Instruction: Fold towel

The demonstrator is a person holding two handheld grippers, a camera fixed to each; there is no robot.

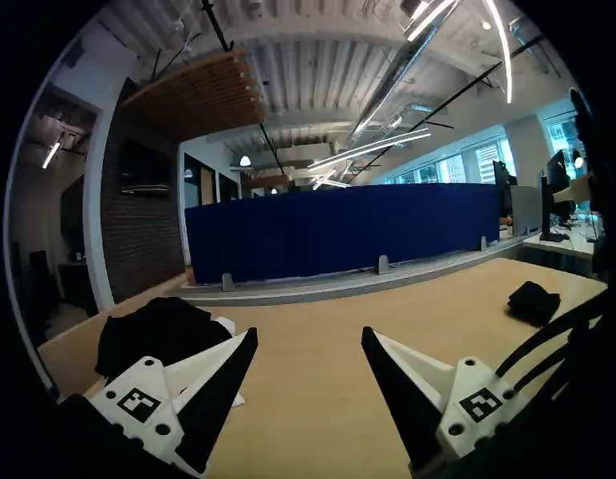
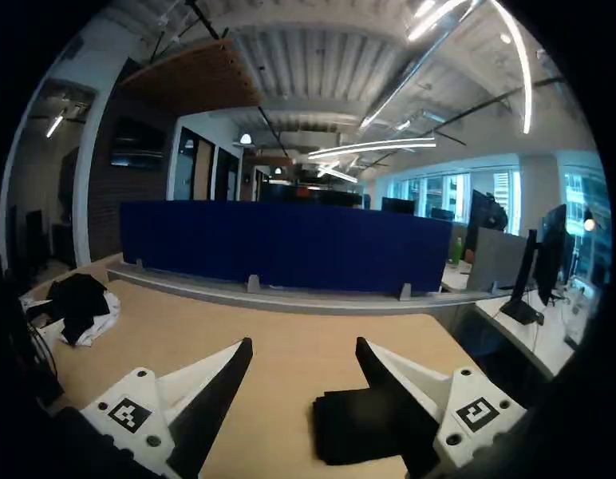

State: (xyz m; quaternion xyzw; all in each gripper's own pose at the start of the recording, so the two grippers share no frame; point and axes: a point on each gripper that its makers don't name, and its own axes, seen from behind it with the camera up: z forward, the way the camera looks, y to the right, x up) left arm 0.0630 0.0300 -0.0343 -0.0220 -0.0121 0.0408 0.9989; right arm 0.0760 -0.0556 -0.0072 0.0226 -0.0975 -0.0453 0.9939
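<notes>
While left gripper (image 1: 308, 343) & right gripper (image 2: 304, 351) hang w/ fingers (image 1: 220, 379) spread, folded black towel (image 2: 352, 427) lies by right's finger.

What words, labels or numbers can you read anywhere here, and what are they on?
No readable text.
The left gripper and right gripper carry black-and-white square code markers: patterns only, no letters or digits.
The dark wall-mounted screen is too dim to show any writing.
</notes>
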